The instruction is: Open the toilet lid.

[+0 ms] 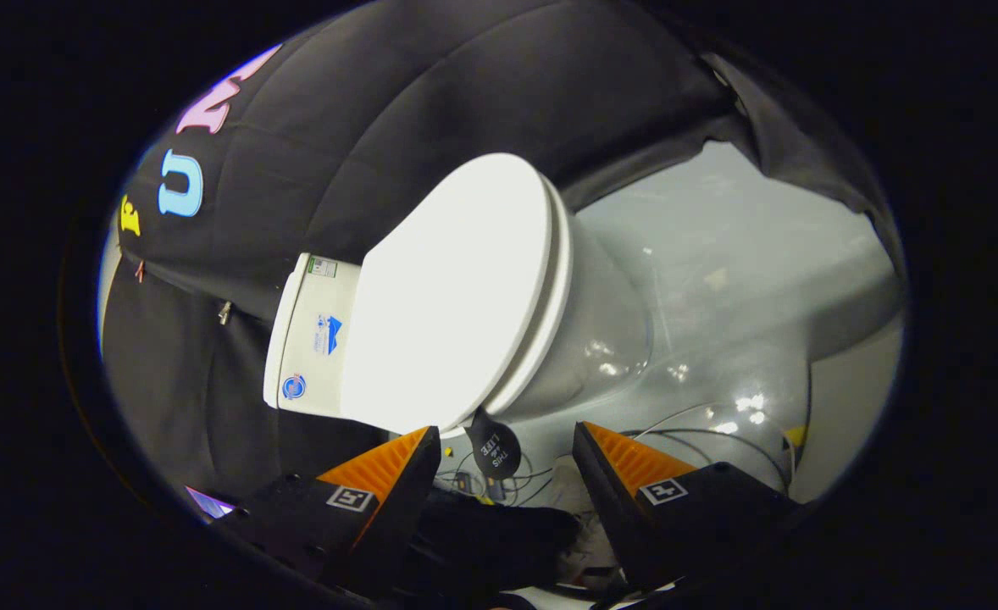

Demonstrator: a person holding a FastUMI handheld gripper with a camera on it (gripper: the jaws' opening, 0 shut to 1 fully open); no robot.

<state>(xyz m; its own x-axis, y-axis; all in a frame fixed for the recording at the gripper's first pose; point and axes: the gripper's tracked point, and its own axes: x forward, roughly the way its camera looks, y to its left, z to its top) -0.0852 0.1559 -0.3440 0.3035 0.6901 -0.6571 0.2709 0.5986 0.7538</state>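
The toilet lid (452,288) is closed, lying flat on the seat (541,330); the two show as stacked white rims along the edge nearest the bowl. The view is rolled, so the whole toilet appears tipped on its side. The lid's surface is bright and overexposed, and no detail can be read on it. It lies ahead of the gripper's fingers, above and between them, with its near edge just beyond the left fingertip (418,453); whether that tip touches the lid cannot be told.

The gripper (507,445) is open, its fingers spread wide apart with nothing between them. No part of the lid or seat lies inside the gap.

Behind the lid stands the white cistern (313,335), carrying several small stickers on its face. On the other side of the lid, the bowl (601,339) is glossy white with highlights from overhead lighting. It sits on a pale, shiny floor (719,246).

In the gap between the fingers, just ahead of them, a small dark round tag (495,447) hangs near the lid's edge. Thin cables (702,424) trail over the floor near the right finger. The booth's black cloth wall (431,93) closes the scene behind the cistern and the toilet.
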